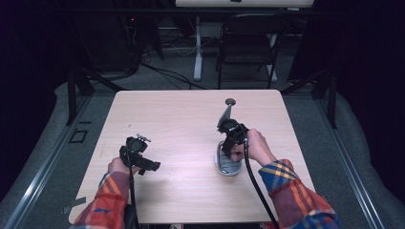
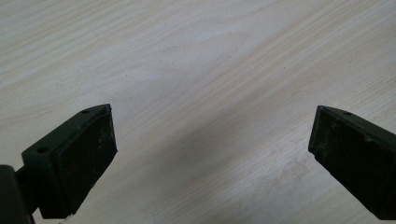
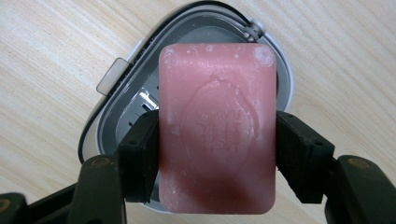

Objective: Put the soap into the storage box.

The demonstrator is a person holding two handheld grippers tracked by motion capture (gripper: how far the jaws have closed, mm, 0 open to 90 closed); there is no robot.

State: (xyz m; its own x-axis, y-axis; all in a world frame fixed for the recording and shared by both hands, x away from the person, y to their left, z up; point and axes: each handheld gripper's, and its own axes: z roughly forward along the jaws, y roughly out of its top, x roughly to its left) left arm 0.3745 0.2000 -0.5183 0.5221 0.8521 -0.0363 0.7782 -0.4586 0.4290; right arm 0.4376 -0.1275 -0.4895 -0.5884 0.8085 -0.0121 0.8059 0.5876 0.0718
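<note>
Pink rectangular soap bar [image 3: 217,128] hides most of grey-and-white plastic soap dish [image 3: 116,112] beneath it | embossed lettering on bar blurred, unreadable | bar's lower edge near picture's bottom edge

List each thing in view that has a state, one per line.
Left gripper: open, nothing between its fingers, over bare table.
Right gripper: shut on the pink soap bar.
Pink soap bar: clamped by its two long sides, held above the soap dish.
Soap dish: open, grey inside, resting on the table.
</note>
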